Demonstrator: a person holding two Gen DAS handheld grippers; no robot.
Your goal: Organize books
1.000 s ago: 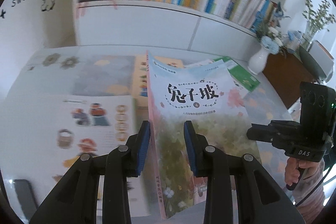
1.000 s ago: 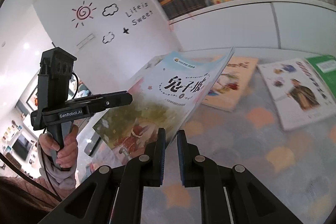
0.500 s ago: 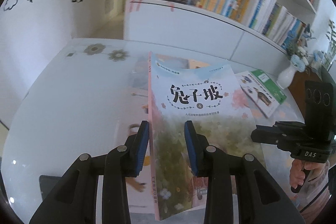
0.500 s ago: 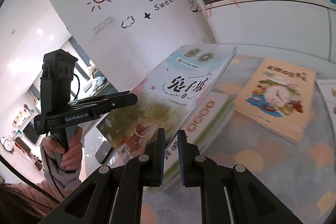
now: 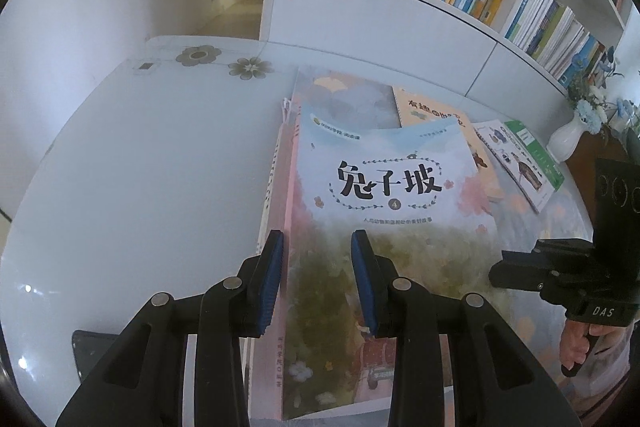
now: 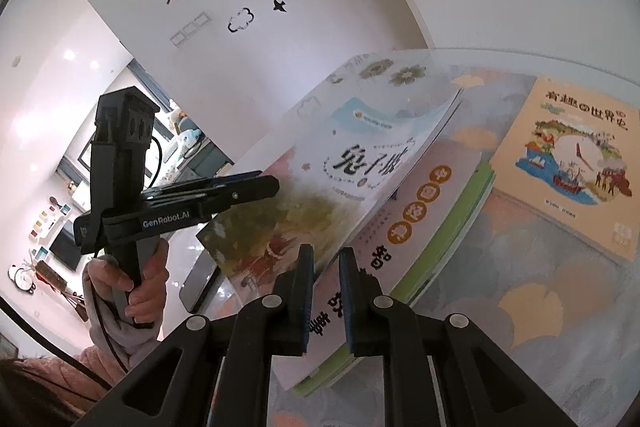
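Both grippers, left gripper (image 5: 316, 283) and right gripper (image 6: 325, 293), clamp a picture book (image 5: 384, 183), hovering it over the stack (image 6: 432, 211) at the table's (image 5: 140, 167) left; lowering squarely and releasing likely comes next.

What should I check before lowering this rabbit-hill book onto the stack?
1. Left gripper jaws shut on the book at its spine edge: ok.
2. Right gripper jaws shut on the book's other edge: ok.
3. Book over the stack: ok.
4. Book flat on the stack: not ok, the right edge is raised.
5. Edges square with the stack: cannot tell.
6. Orange book apart from the stack: ok.
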